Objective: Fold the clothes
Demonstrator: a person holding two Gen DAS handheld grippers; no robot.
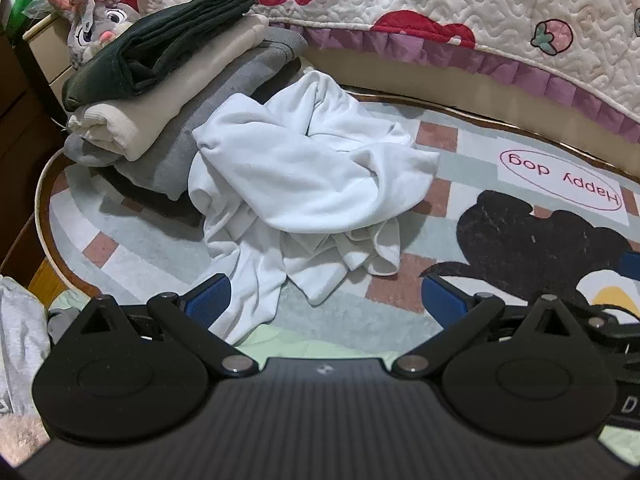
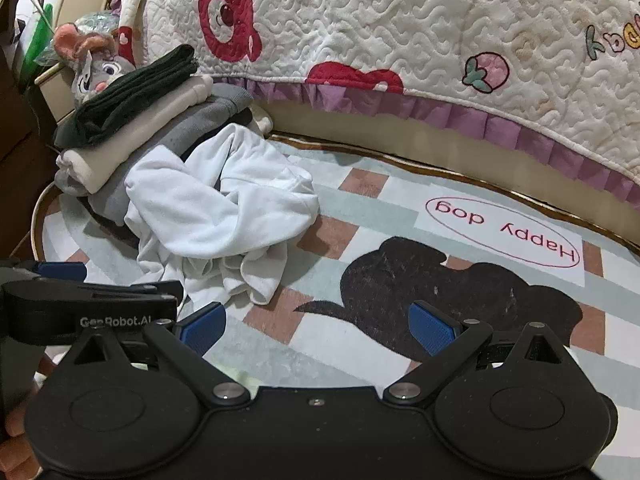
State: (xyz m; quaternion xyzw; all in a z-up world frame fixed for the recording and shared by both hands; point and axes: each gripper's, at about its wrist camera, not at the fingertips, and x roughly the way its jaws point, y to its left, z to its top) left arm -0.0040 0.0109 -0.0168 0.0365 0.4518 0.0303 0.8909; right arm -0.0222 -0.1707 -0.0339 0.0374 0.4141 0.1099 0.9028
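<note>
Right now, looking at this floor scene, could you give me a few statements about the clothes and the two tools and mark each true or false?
1. The white garment lies crumpled on the rug. True.
2. The left tool is clamped on the white garment. False: its fingers stand apart, holding nothing, though the cloth's edge lies near one finger.
3. A dark green garment tops the folded stack. True.
4. The plush rabbit sits on the rug's dog print. False: it sits behind the stack, near the bed.
5. The right tool is shut. False: it is open over the rug.
6. The rug reads "Happy dog". True.
</note>
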